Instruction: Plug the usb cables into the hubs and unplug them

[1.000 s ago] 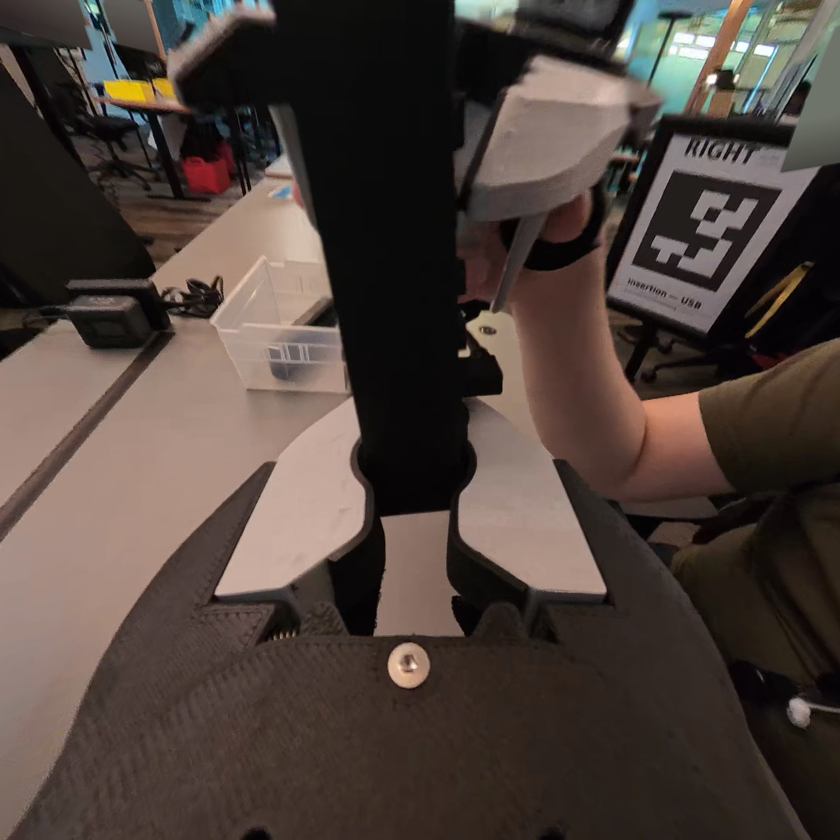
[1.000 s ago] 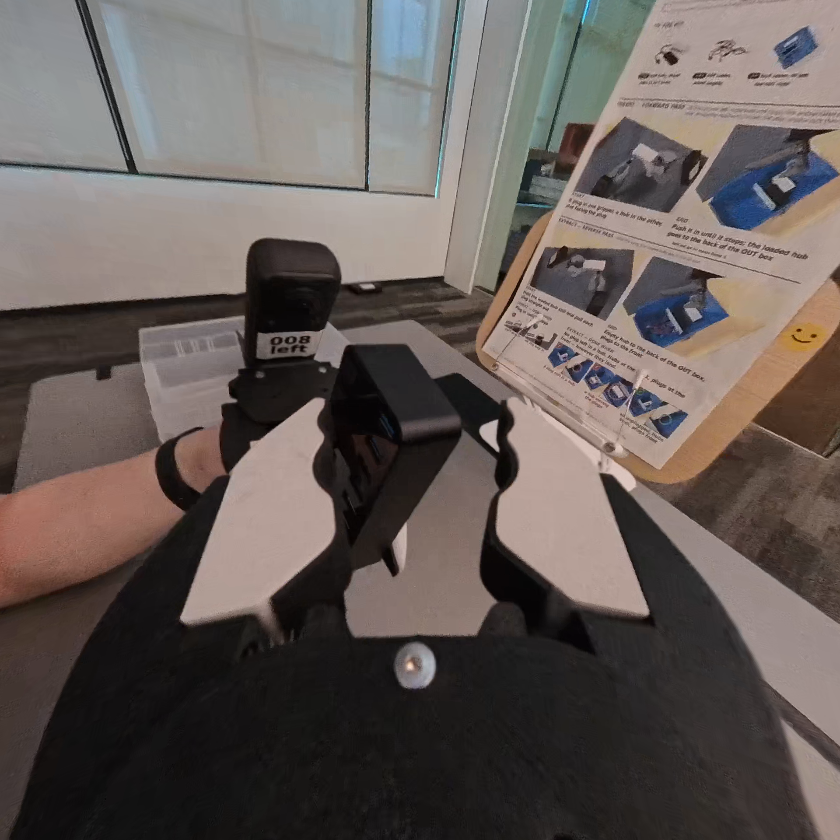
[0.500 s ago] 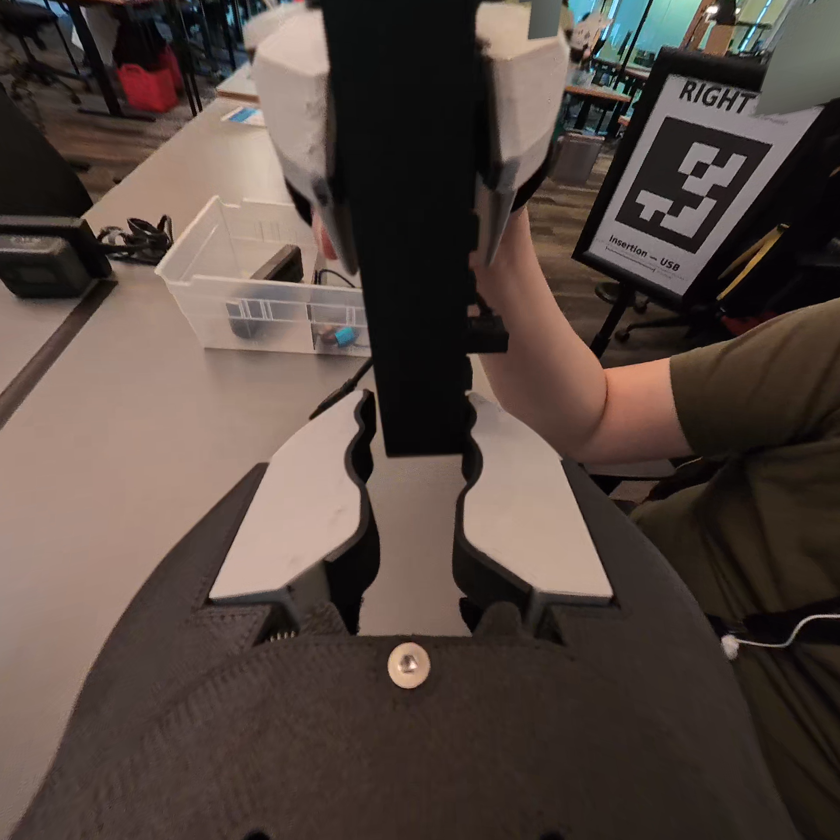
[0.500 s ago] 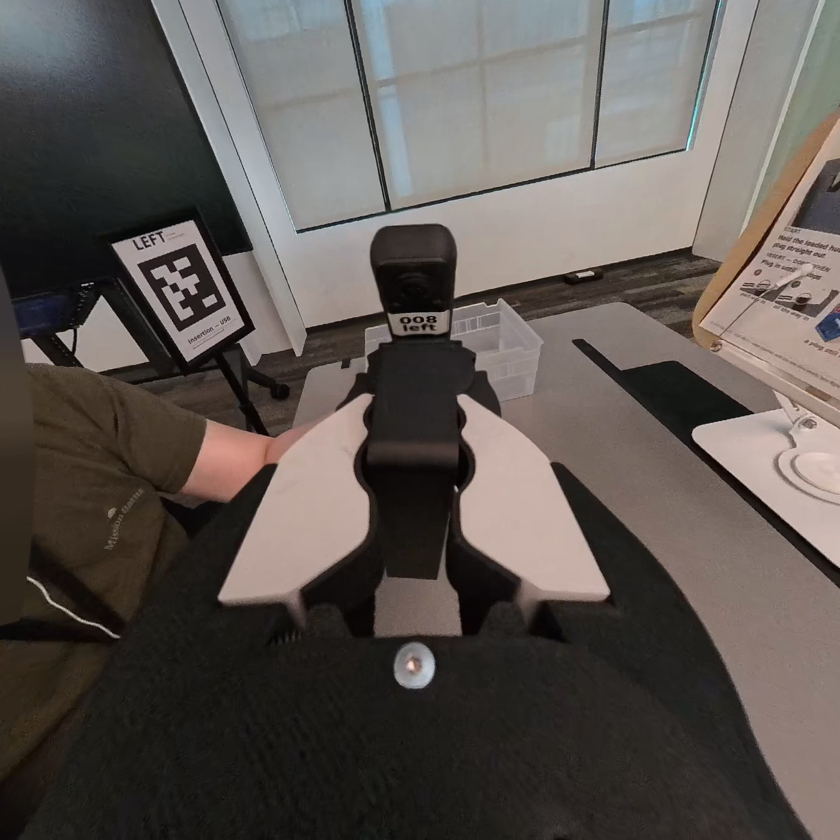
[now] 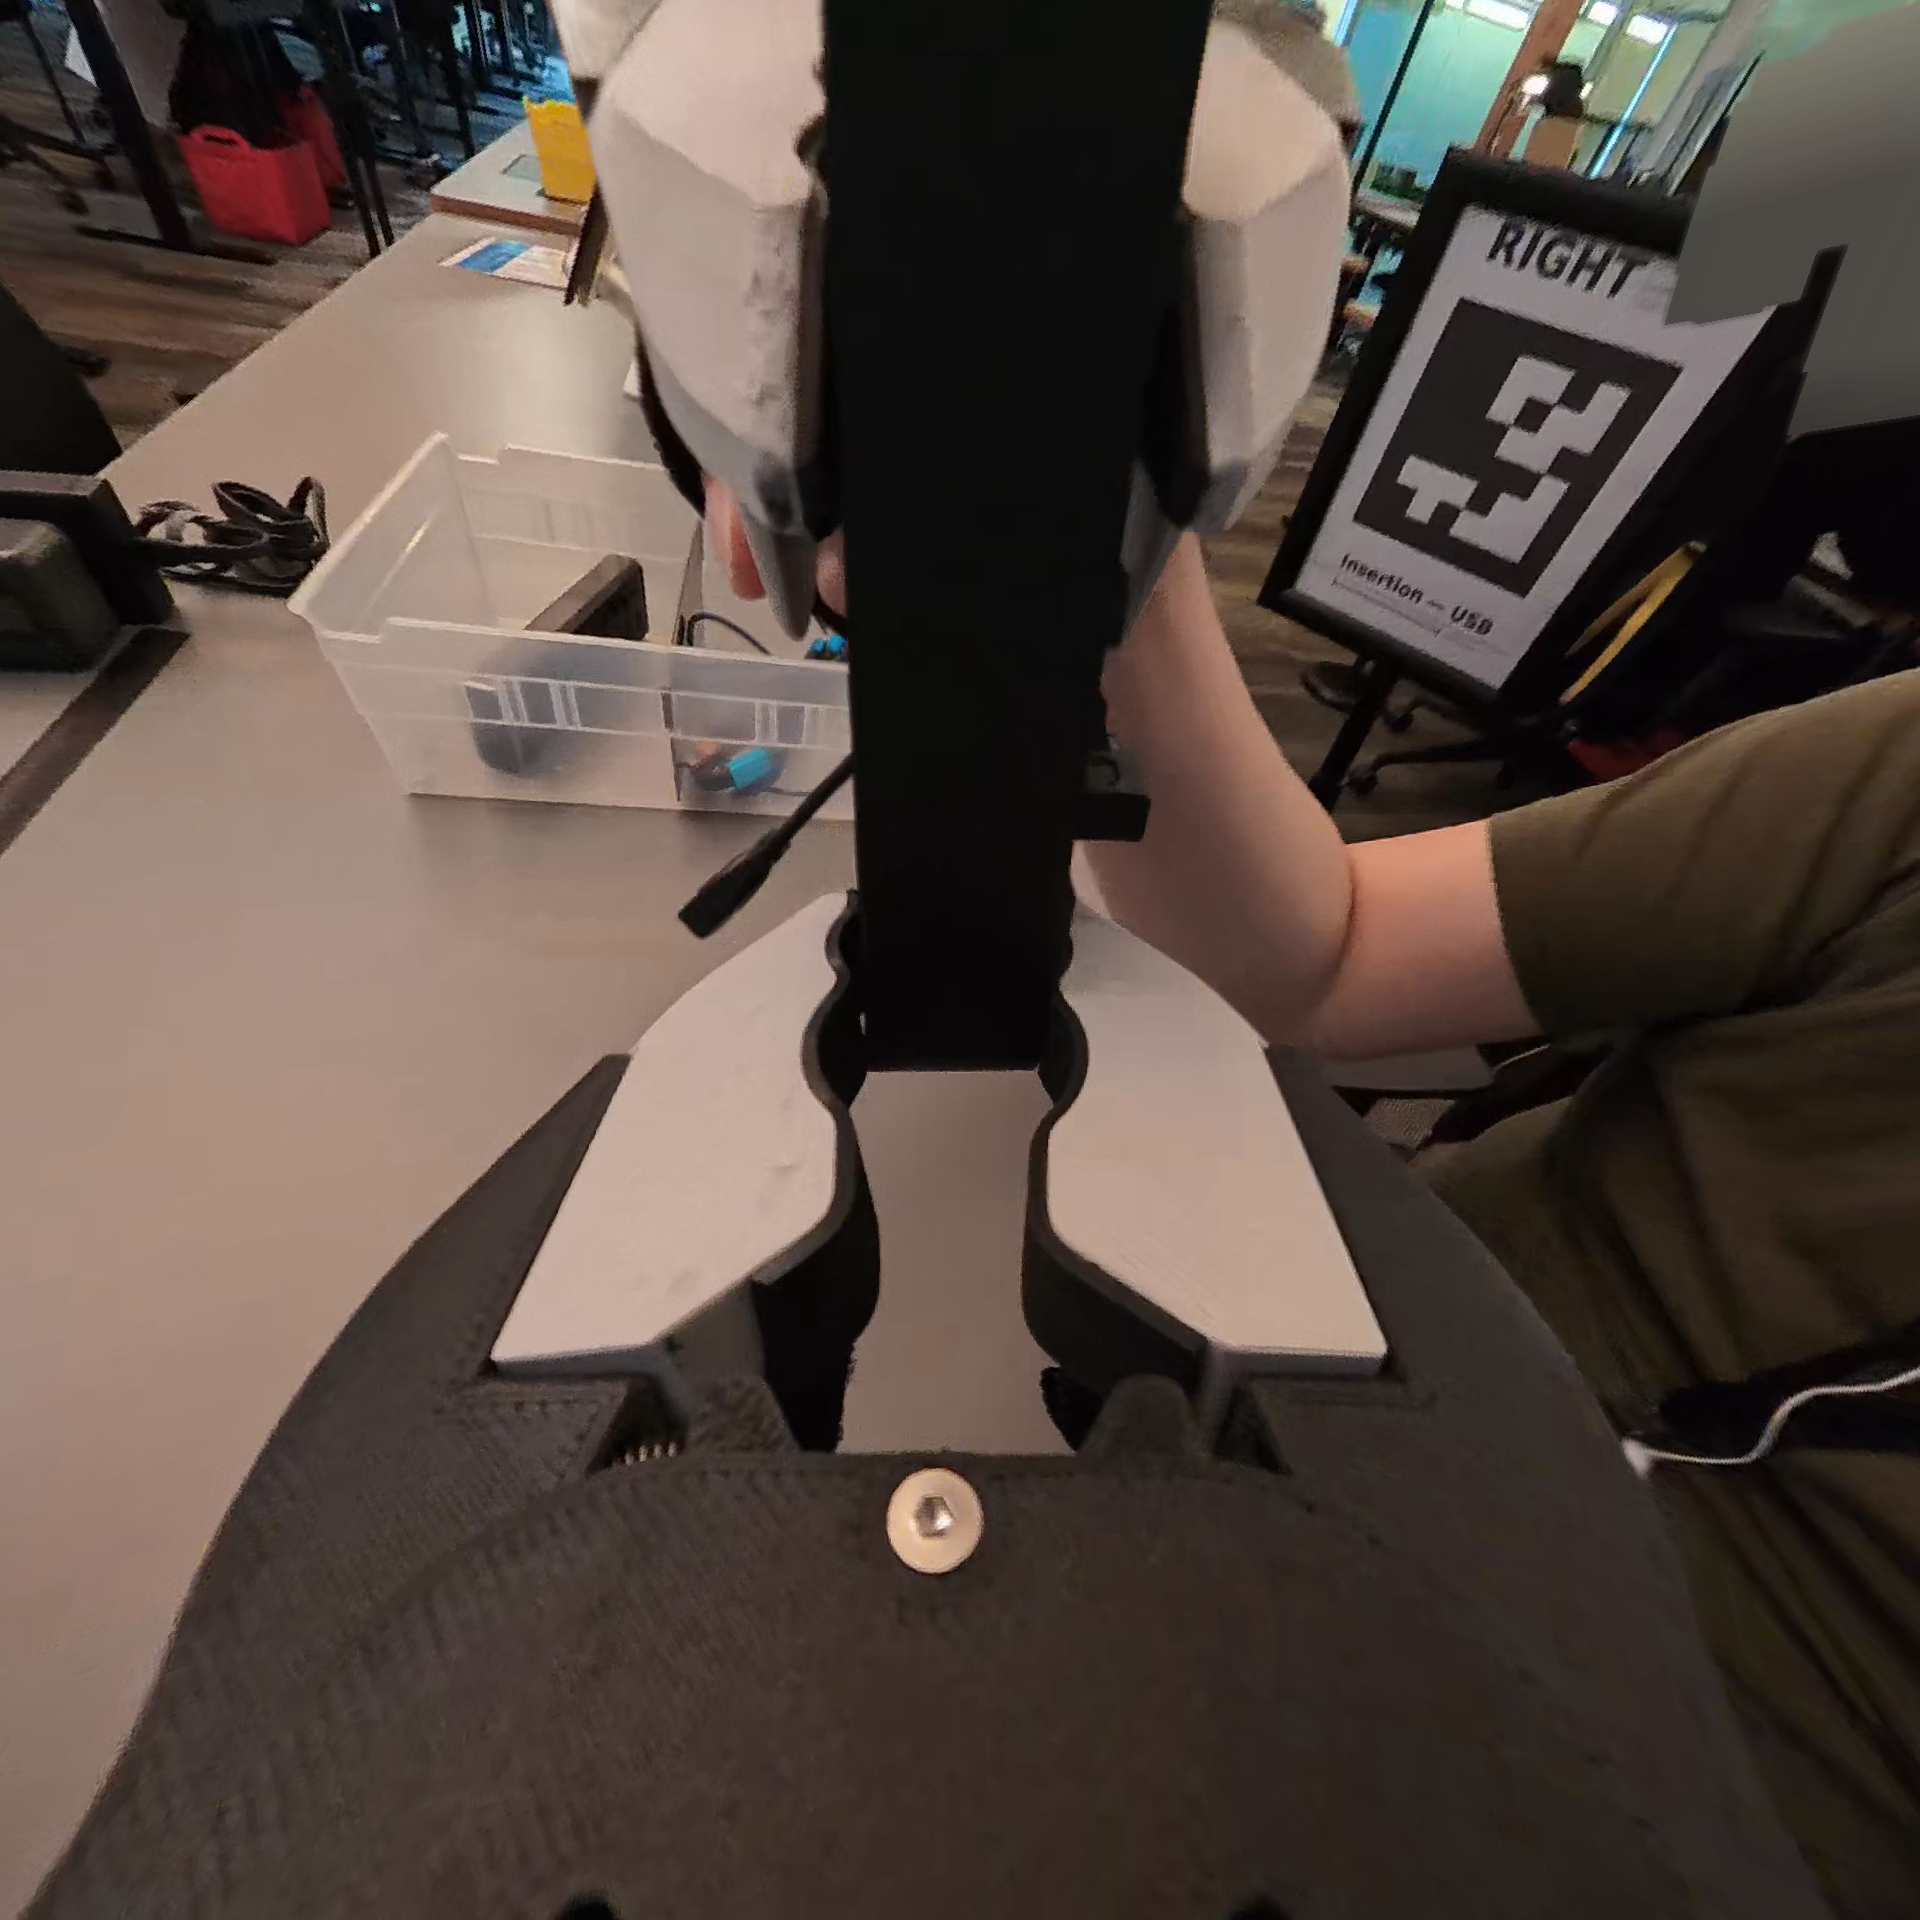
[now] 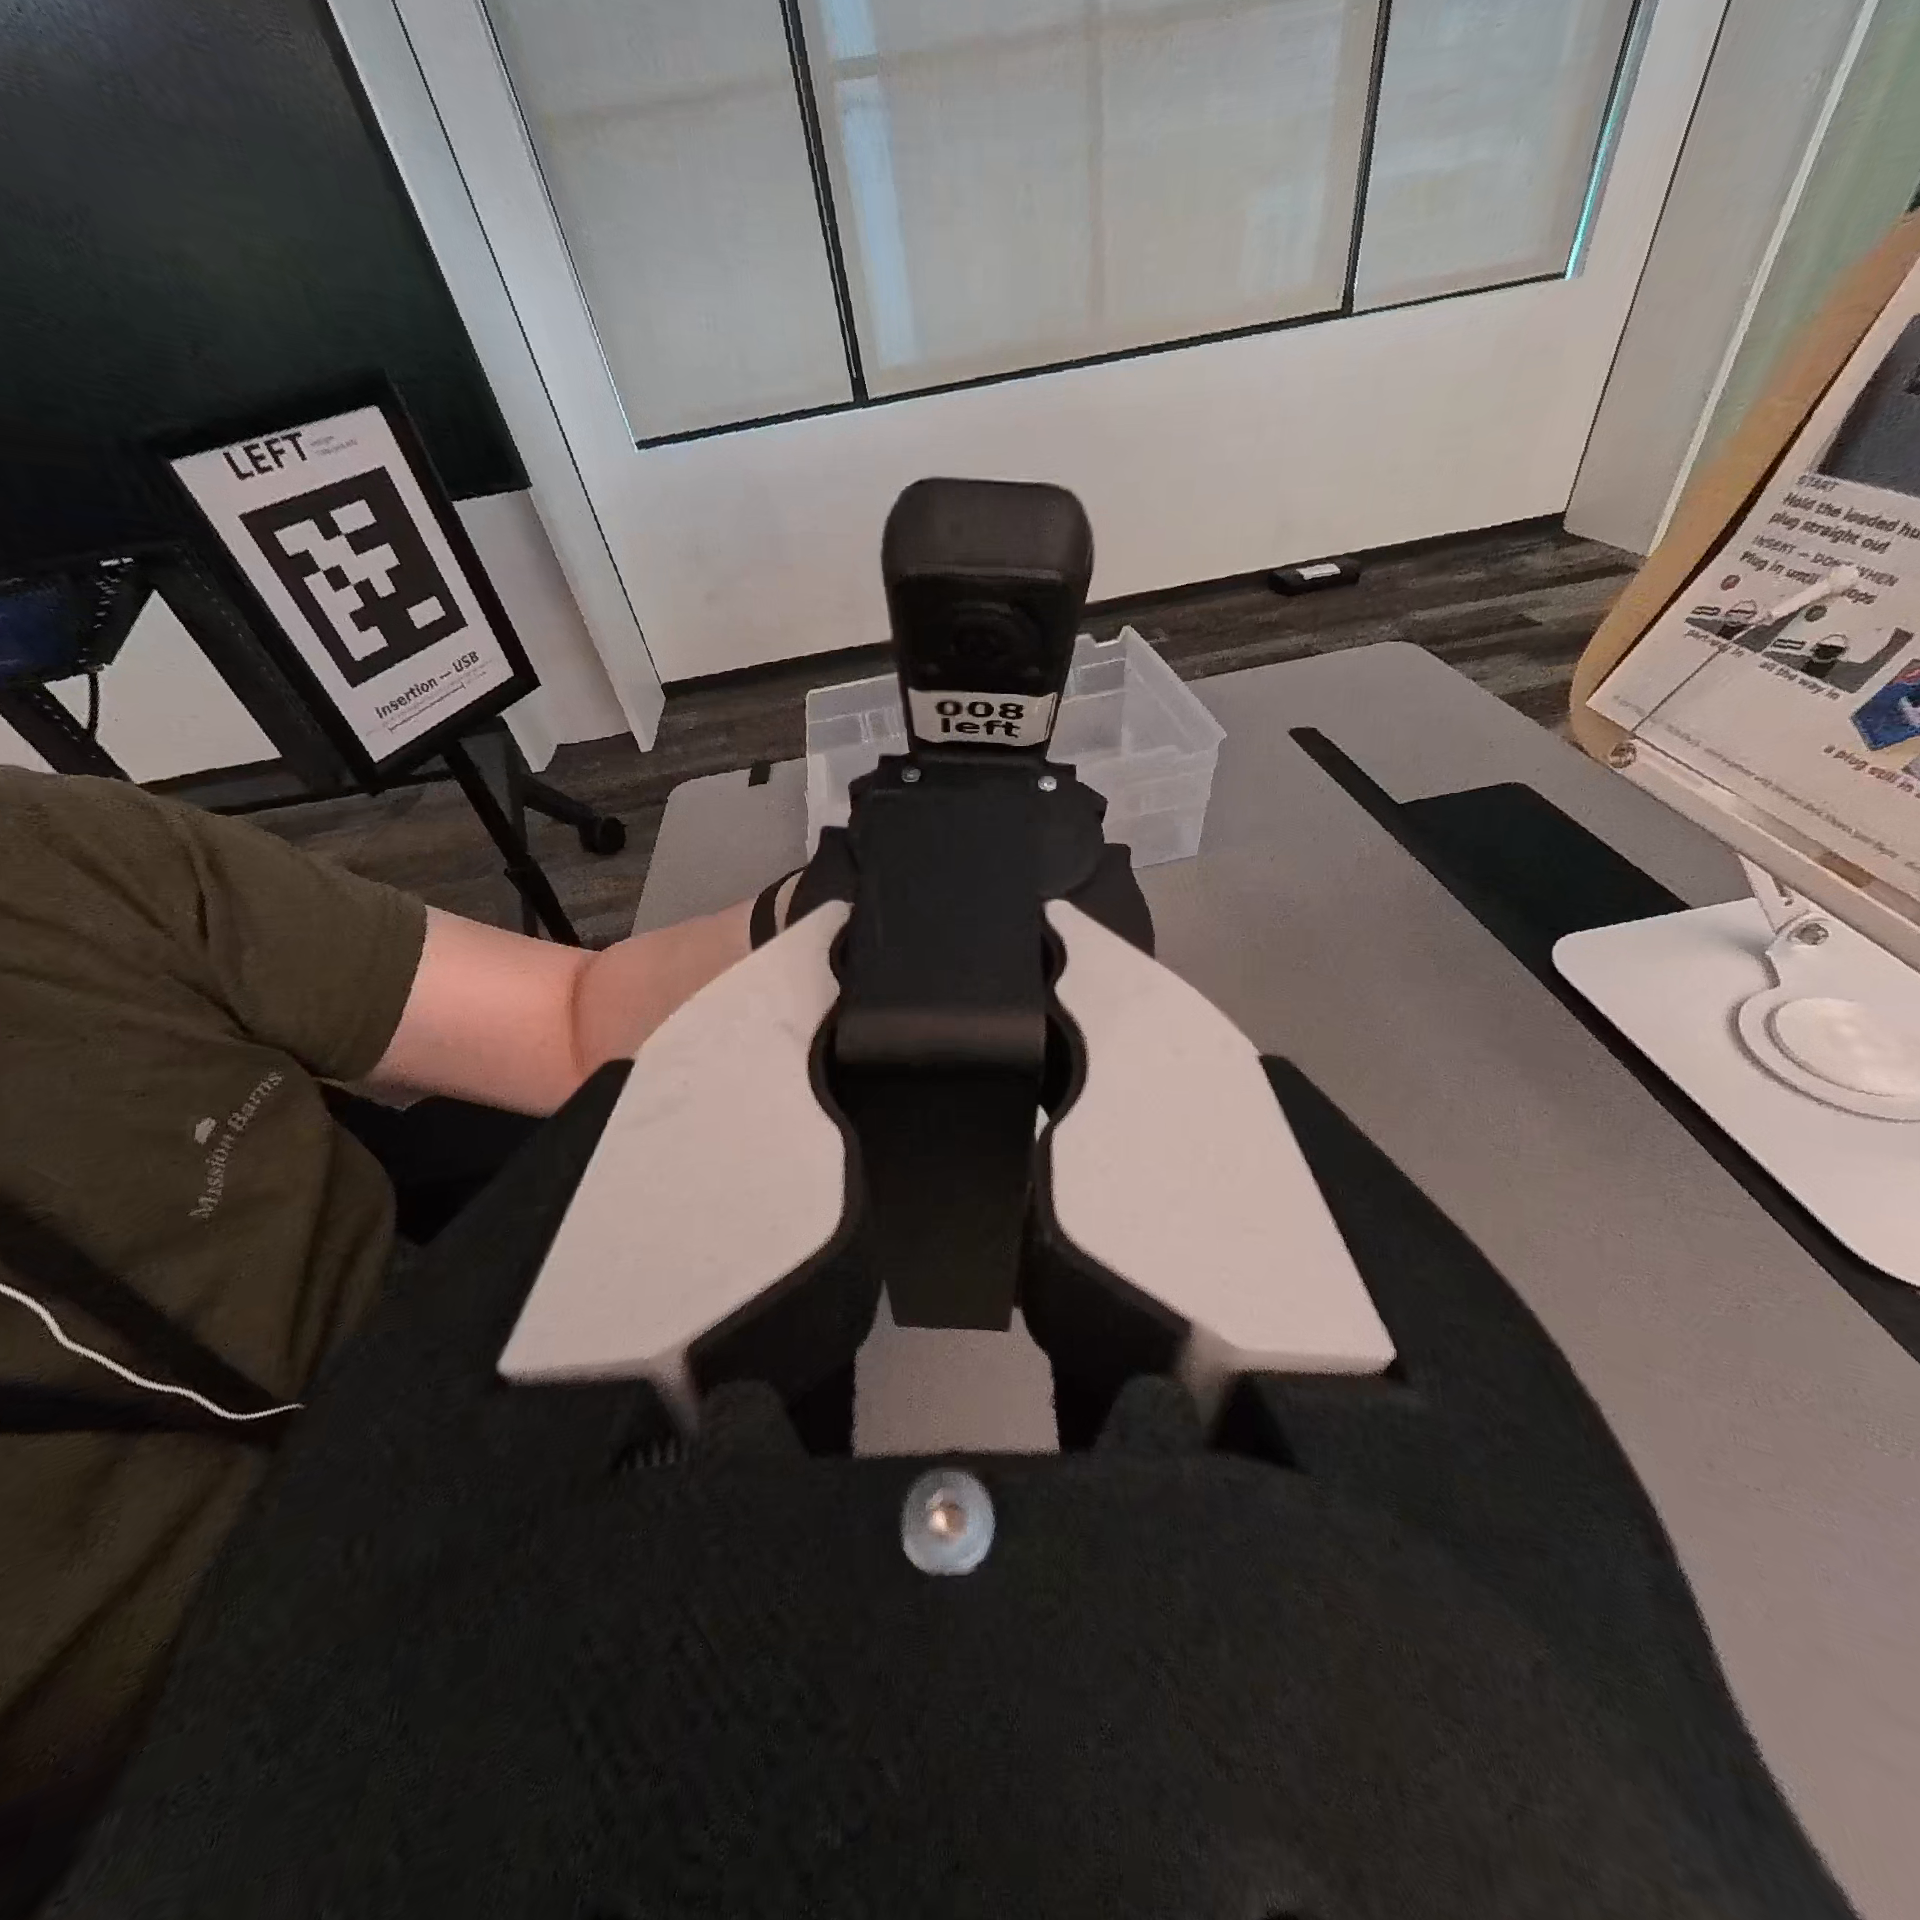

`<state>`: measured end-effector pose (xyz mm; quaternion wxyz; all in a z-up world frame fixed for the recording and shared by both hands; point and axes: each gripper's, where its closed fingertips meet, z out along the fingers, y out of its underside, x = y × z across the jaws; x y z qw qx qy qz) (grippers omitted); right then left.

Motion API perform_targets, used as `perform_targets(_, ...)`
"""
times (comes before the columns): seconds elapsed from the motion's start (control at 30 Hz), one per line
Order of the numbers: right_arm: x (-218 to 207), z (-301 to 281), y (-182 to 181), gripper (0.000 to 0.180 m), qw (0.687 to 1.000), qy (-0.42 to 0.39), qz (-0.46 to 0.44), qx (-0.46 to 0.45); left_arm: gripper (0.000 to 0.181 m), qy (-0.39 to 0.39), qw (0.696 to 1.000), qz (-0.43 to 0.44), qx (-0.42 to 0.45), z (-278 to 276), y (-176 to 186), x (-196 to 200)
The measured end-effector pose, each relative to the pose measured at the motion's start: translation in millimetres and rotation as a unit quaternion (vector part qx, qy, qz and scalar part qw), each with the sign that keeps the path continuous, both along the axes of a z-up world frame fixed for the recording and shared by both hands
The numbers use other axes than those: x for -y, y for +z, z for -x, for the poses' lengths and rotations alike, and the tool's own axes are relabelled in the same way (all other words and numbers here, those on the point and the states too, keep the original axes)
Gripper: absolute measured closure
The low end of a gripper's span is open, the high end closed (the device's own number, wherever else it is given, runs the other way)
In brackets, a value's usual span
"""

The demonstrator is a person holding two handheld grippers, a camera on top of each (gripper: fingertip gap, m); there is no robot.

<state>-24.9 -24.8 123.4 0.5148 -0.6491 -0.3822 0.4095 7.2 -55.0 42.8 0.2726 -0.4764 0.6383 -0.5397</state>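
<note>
A long black USB hub [image 5: 987, 520] is held off the grey table [image 5: 312, 1039] between both grippers. My left gripper [image 5: 951, 987] is shut on the hub's near end, at the fingertips only. My right gripper [image 5: 956, 582] faces it and clamps the far end. In the right wrist view my right gripper [image 6: 940, 966] is shut on the hub [image 6: 940, 1143], and the left gripper's camera [image 6: 977, 613] rises just behind. A black cable with a plug end [image 5: 748, 873] sticks out left of the hub.
A clear bin [image 5: 416, 623] with hubs and cables stands on the table behind the hub; a second clear bin [image 6: 1143, 748] shows in the right wrist view. An instruction board [image 6: 1766, 623] on a white base [image 6: 1714, 997] stands right. A person's arm [image 5: 1247, 883] reaches in. Some 8 cm of space lies between my two pairs of fingers.
My right gripper was open beside the hub, then swung to face the left gripper and shut on it. The hub slid outward in my left gripper to the fingertips.
</note>
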Motion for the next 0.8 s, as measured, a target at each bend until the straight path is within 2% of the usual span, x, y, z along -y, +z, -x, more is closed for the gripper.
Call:
perform_targets(0.07, -0.8, -2.0, 1.9, 0.15, 1.0, -0.004, 0.001, -0.011, 0.153, 0.022, 0.999, -0.019, 0.02, -1.8, 4.0, -4.3)
perform_targets(0.33, 3.4, 4.4, 2.6, 0.15, 1.0, 0.003, -0.013, 0.004, 0.15, -0.009, 0.999, 0.019, 0.03, -1.5, 8.9, 4.2)
perform_targets(0.47, 2.3, 5.5, -5.3, 0.15, 1.0, 0.015, -0.006, 0.02, 0.152, 0.009, 0.999, -0.036, 0.008, -2.8, -2.1, -0.4)
perform_targets(0.67, 8.3, 8.9, -0.7, 0.15, 0.999, 0.019, -0.031, 0.024, 0.152, 0.013, 0.998, -0.057, 0.013, -1.5, 1.3, 3.0)
perform_targets(0.8, 11.1, 13.8, -6.8, 0.15, 0.998, 0.025, -0.033, 0.048, 0.152, 0.007, 0.997, -0.077, -0.015, -0.2, -8.3, 5.6)
